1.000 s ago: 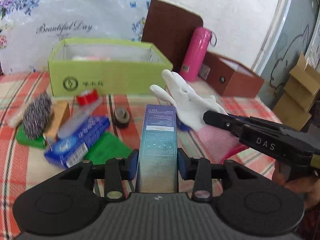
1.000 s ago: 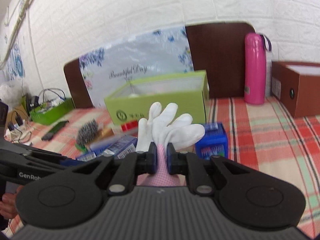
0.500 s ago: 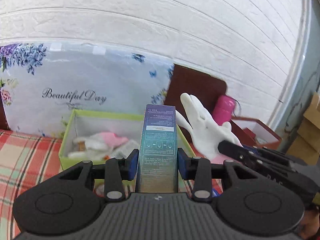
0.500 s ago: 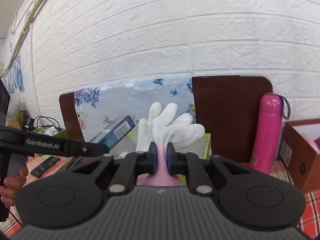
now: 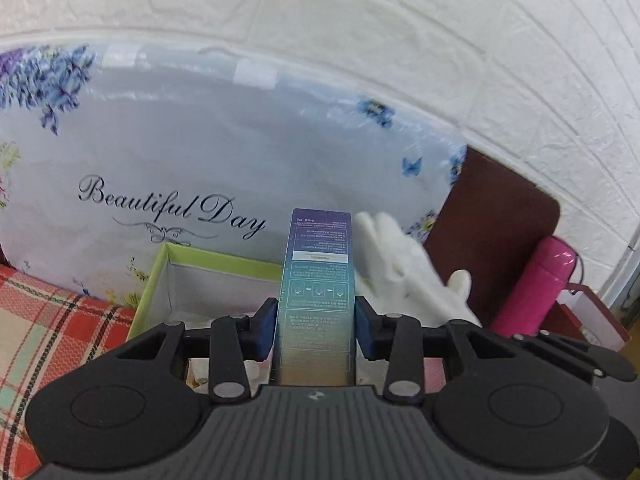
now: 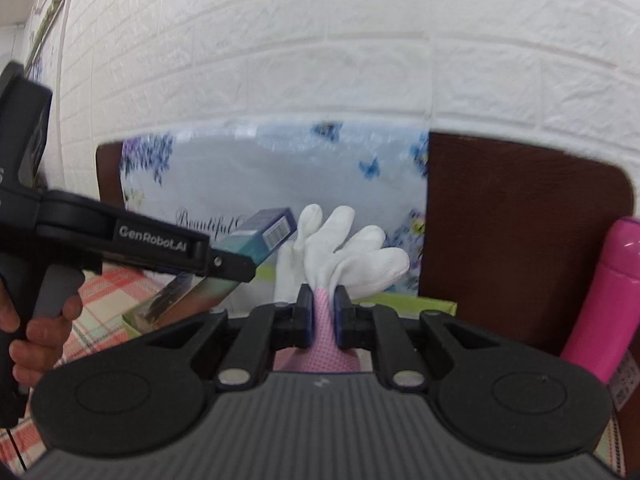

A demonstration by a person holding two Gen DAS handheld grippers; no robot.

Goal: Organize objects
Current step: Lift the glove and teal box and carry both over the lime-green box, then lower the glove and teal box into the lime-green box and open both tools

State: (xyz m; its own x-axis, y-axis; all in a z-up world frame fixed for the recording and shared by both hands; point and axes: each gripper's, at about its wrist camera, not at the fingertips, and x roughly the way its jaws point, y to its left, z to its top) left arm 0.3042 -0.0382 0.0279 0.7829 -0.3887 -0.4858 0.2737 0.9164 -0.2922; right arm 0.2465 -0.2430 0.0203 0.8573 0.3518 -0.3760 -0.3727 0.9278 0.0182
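The left claw [image 5: 316,330] is gripping a tall blue-green carton [image 5: 318,288] between its 2 pads, holding it upright above the near edge of the green box [image 5: 216,258]. The right claw [image 6: 323,320] is clenching the pink cuff of a white glove [image 6: 348,256], whose fingers are fanning upward just right of the carton. A hand [image 6: 36,332] is grasping the left claw's handle. Behind the box a floral bag reading "Beautiful Day" [image 5: 172,208] is leaning against a white brick wall [image 5: 400,40]. A pink bottle [image 5: 532,284] is standing at the right, and a red plaid cloth [image 5: 44,320] is covering the surface beside the box.
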